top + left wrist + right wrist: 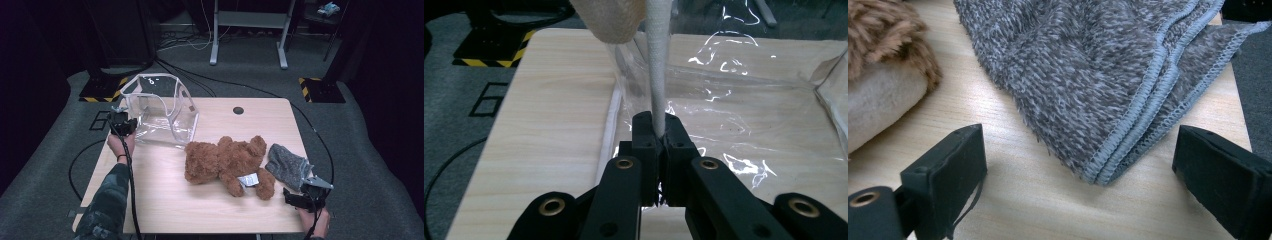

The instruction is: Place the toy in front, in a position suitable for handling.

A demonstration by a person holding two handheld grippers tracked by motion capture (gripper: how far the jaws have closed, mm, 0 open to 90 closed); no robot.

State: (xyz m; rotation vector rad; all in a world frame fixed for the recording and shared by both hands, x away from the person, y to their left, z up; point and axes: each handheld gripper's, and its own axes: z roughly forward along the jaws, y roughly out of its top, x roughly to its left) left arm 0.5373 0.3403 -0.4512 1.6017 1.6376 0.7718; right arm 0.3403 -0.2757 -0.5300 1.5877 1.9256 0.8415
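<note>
A clear plastic bag (162,109) with white trim stands open at the table's far left. My left gripper (121,123) is at its left edge, shut on the bag's white rim strip (658,75), which rises from between the jaws. A brown teddy bear (227,162) lies on its back in the middle of the table. To its right lies a folded grey fuzzy cloth (287,165). My right gripper (305,195) rests near the table's front right corner, open, with the cloth's stitched corner (1108,165) just ahead of its jaws and the bear's foot (883,95) to the left.
The light wooden table (165,195) has a round cable hole (238,110) at the back. Cables trail over the grey carpet around it. A desk frame (248,35) and yellow-and-black striped bases (102,90) stand behind the table.
</note>
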